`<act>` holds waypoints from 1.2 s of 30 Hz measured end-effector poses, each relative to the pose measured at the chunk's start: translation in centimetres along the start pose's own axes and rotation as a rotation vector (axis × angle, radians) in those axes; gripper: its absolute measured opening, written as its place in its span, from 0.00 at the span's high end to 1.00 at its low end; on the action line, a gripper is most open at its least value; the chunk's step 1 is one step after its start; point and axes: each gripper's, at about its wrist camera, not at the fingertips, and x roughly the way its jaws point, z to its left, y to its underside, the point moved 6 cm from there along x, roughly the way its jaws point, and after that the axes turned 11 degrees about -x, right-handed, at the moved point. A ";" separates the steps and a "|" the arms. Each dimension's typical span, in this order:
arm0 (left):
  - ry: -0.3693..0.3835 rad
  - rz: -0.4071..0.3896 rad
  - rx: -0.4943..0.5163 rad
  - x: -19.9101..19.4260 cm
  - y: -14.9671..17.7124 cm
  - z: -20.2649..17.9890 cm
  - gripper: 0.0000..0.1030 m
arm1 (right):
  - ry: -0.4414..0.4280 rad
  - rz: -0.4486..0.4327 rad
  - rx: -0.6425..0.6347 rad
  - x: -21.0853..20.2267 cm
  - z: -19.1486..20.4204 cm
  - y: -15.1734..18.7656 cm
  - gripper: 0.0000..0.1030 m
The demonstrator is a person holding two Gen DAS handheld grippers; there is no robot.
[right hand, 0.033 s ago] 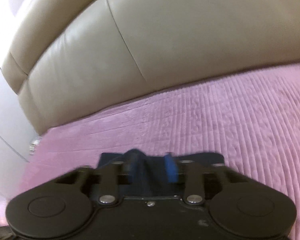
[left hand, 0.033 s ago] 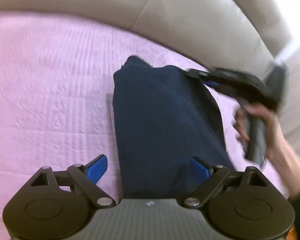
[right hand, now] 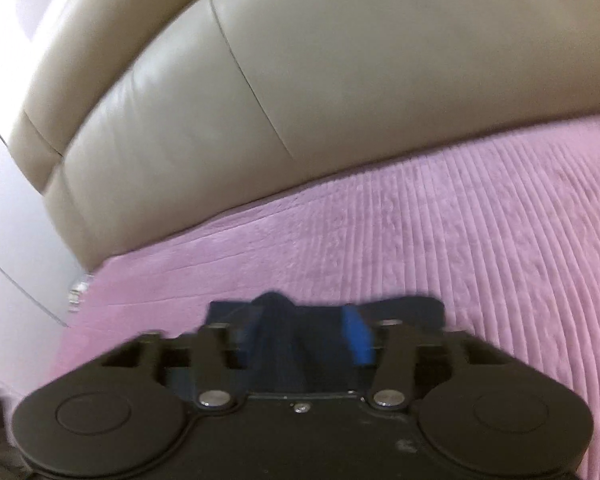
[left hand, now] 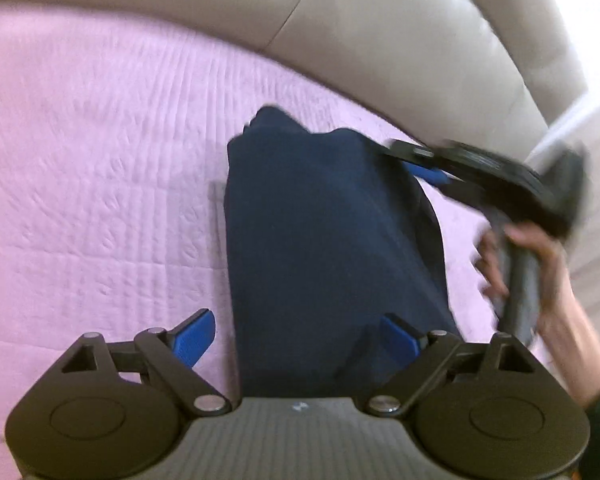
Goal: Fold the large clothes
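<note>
A dark navy garment (left hand: 324,240) lies folded into a long strip on the pink quilted cover (left hand: 100,160). My left gripper (left hand: 300,336) is open above the strip's near end, its blue pads (left hand: 192,336) wide apart and holding nothing. My right gripper (left hand: 428,168) reaches in from the right at the strip's far right corner. In the right wrist view the right gripper (right hand: 304,340) has its blue pads (right hand: 356,336) close together on a bunch of the navy garment (right hand: 278,340).
A beige leather sofa back (left hand: 380,48) runs behind the pink cover and shows in the right wrist view (right hand: 340,92). A white wall (right hand: 4,240) stands at the left. The person's right hand (left hand: 540,256) holds the gripper handle.
</note>
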 end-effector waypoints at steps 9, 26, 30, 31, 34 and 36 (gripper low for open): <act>-0.005 0.083 0.008 3.4 -1.2 -1.0 0.02 | 0.032 0.304 0.077 -5.2 -3.0 7.5 0.16; 0.018 0.163 0.028 9.5 -1.3 -1.8 0.06 | -0.249 0.327 0.068 2.8 -1.7 9.8 0.19; 0.015 0.143 0.074 8.7 -1.1 -2.3 0.23 | -0.196 0.301 0.123 2.1 0.1 10.0 0.52; 0.015 0.142 0.078 8.5 -1.0 -2.6 0.27 | -0.186 0.291 0.094 1.9 0.7 9.8 0.55; 0.026 0.133 0.088 7.6 -1.1 -3.1 0.32 | -0.193 0.276 0.131 1.2 1.5 9.4 0.57; 0.048 0.125 0.086 6.4 -1.0 -3.2 0.35 | -0.193 0.255 0.129 -0.1 2.2 8.7 0.57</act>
